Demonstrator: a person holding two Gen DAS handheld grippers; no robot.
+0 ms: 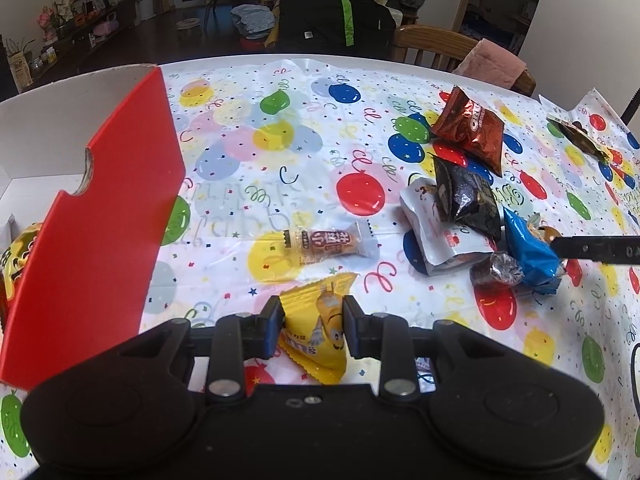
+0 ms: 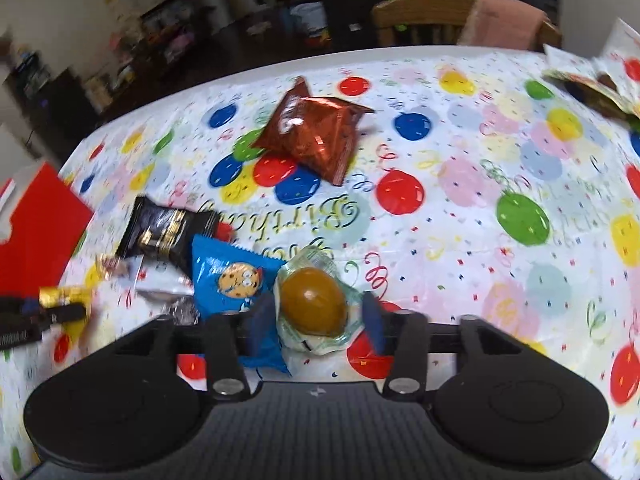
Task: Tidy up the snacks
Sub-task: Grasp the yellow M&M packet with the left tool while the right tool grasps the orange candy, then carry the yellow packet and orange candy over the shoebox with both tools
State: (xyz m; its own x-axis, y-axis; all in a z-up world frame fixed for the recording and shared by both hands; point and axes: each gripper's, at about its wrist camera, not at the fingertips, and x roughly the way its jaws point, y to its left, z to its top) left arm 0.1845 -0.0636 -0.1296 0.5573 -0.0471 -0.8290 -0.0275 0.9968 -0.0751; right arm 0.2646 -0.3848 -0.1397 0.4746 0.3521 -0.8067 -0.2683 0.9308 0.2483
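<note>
My left gripper [image 1: 314, 318] is shut on a yellow candy packet [image 1: 316, 340], low over the balloon-print tablecloth [image 1: 280, 152]. A red cardboard box [image 1: 104, 216] stands open just to its left, with a yellow packet [image 1: 18, 252] inside. My right gripper [image 2: 319, 320] is open, its fingers either side of a brown egg in clear wrap [image 2: 314, 300] that lies on the cloth. A blue cookie packet [image 2: 230, 276] touches the egg's left side. Further snacks: a black packet [image 2: 168, 232], a white packet [image 1: 436, 228], a red-brown packet [image 2: 316, 136] and a small cake bar [image 1: 324, 242].
A wooden chair [image 1: 432, 46] with a pink cloth [image 1: 494, 62] stands behind the table's far edge. A person in a dark jacket [image 1: 332, 20] sits beyond. A folded wrapper [image 1: 580, 136] lies at the far right. The right gripper's finger [image 1: 592, 248] shows beside the blue packet.
</note>
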